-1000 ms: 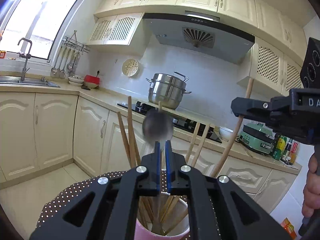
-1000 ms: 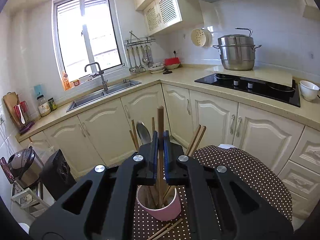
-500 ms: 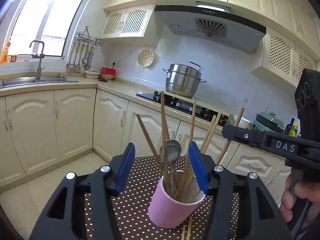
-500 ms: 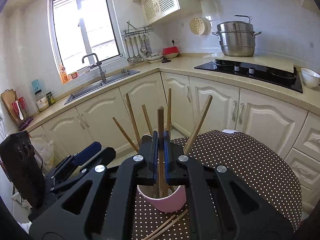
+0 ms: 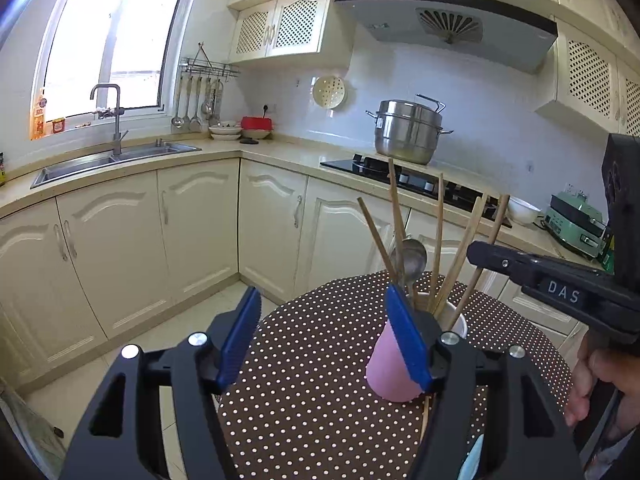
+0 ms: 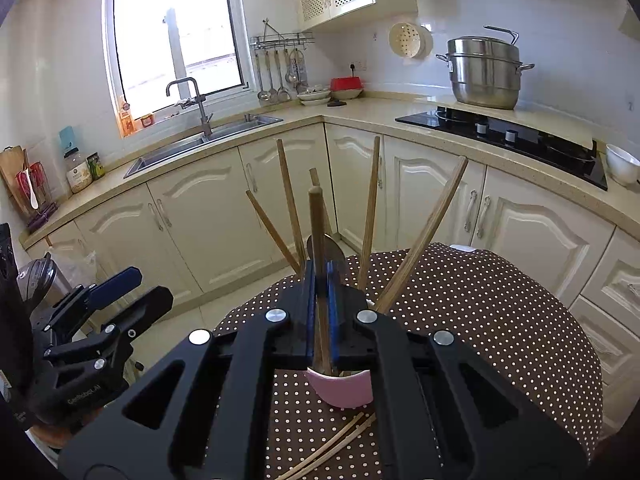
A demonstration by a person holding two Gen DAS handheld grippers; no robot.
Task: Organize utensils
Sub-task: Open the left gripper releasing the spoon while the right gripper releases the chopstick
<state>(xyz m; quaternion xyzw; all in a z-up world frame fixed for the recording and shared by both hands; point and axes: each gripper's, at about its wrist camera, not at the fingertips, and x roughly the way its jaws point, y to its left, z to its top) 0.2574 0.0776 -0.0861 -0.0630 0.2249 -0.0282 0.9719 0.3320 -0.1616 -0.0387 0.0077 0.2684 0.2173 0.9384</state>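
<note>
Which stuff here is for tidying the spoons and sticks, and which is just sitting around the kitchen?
For the job:
- pink cup
- chopsticks in the cup
- metal spoon
- wooden stick pinched in the right tongs
- loose chopsticks on the dotted table
- left tongs, opening, nothing between them

Just sitting around:
- steamer pot
- sink
- white bowl
- hanging ladles

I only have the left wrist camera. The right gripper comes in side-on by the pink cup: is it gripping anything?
Observer: Yes. The right gripper has its jaws shut on a wooden stick.
Operator: Is the stick's lower end in the cup?
Observer: Yes, in the right wrist view it dips inside the rim of the pink cup.
Operator: Anything lying loose on the table?
Observer: At least two loose chopsticks lie on the dotted cloth, on the cup's near side.
</note>
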